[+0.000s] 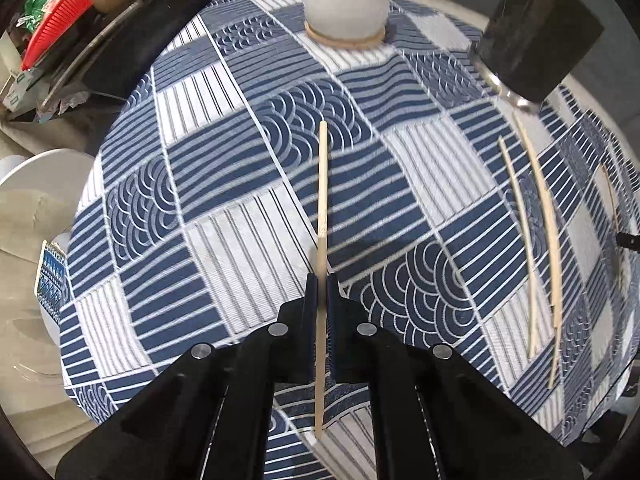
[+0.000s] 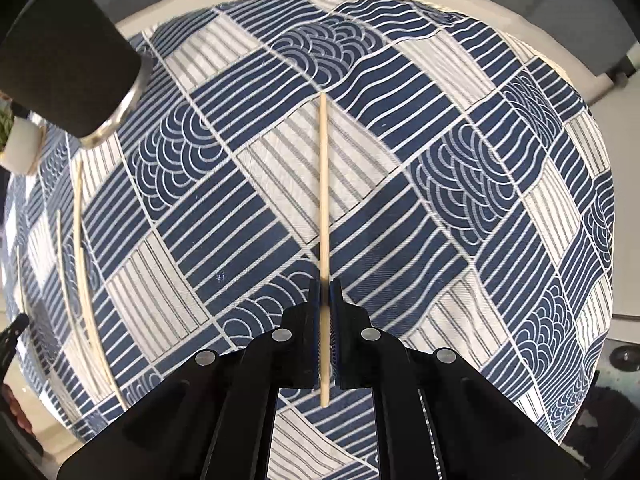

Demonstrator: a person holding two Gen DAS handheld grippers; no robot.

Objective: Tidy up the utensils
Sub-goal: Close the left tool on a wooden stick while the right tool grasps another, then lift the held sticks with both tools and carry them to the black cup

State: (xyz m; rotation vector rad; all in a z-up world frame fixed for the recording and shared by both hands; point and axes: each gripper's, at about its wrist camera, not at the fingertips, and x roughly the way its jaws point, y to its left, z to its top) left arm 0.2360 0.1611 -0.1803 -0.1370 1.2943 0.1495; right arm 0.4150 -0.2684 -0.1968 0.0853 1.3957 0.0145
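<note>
Chopstick (image 1: 322, 184) clamped between left tongs (image 1: 320, 280)

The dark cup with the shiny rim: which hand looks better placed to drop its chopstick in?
Probably the right hand-held gripper: the dark cup looms larger in its view than in the left's, and its chopstick is clamped.

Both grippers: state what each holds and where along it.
The left gripper pinches a chopstick below its middle; the right gripper pinches another chopstick nearer its lower end.
</note>
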